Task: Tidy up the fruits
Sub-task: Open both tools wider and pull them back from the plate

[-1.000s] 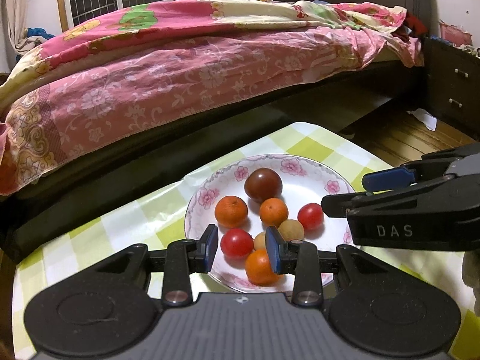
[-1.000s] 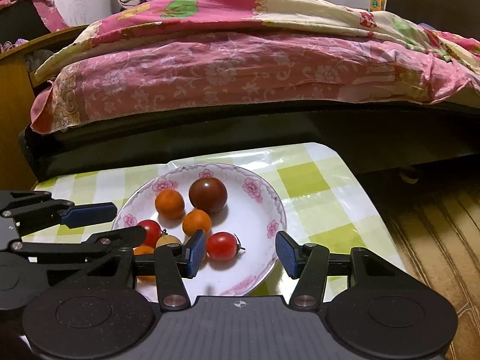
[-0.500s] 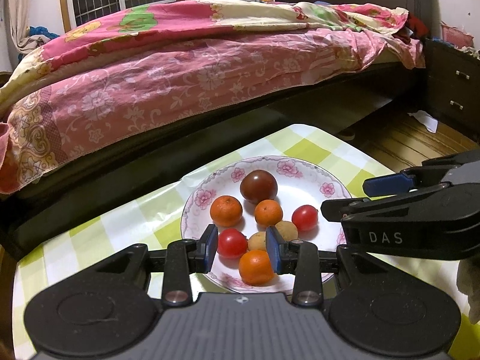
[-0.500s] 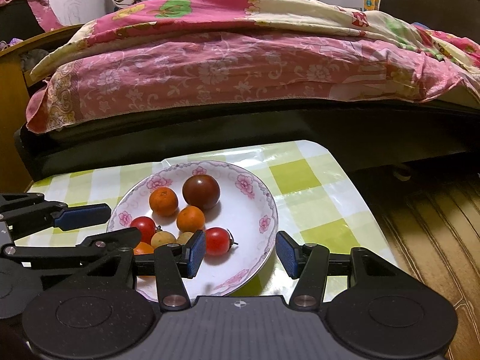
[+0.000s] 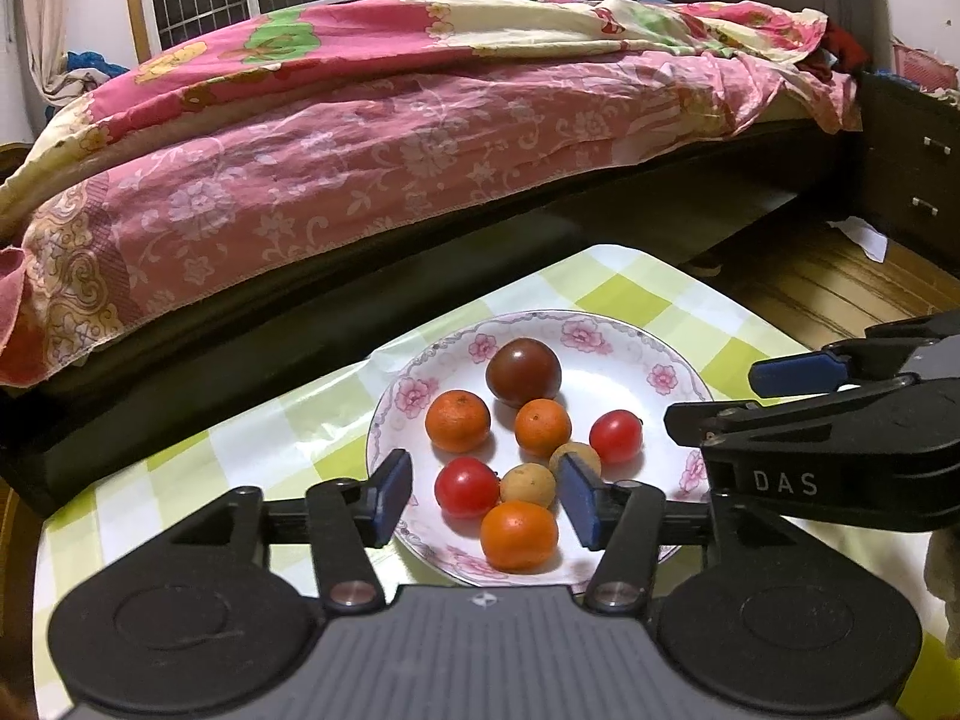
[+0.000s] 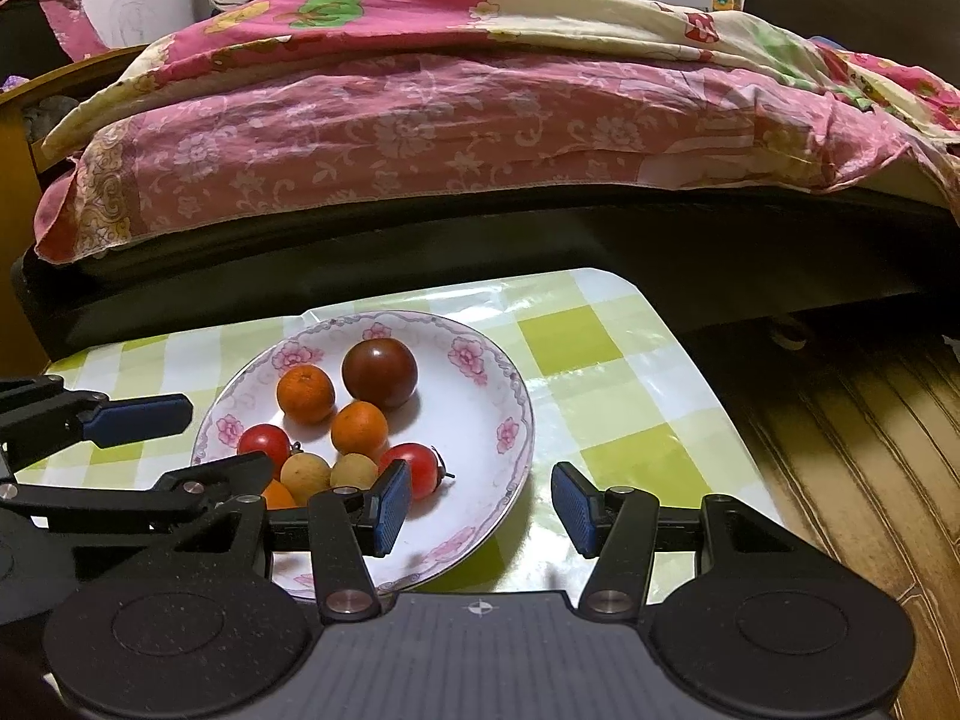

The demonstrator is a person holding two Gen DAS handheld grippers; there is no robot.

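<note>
Pink floral bedding fills the background, and below it a bench under a green-checked cloth (image 5: 630,294) carries a flowered plate (image 5: 606,330) with the fruits: a dark tomato (image 5: 523,372), three mandarins, two red cherry tomatoes and two tan longans.

The left gripper (image 5: 486,501) hangs over the plate's near rim. Its jaws have just been opening and stand spread. A cherry tomato (image 5: 467,487), a longan (image 5: 528,485) and the nearest mandarin (image 5: 519,535) appear in the gap, but the pads press on none of them. So the fruit lies straight ahead of and below this gripper. Being round, it has no long axis to line up with.

The right gripper (image 6: 480,507) is also spread and empty, straddling the plate's right-hand rim, with the other cherry tomato (image 6: 414,468) just beyond its left pad.

My judgement is that the left gripper is nearer the cluster, and a short drop forward would put the pads around one piece.
</note>
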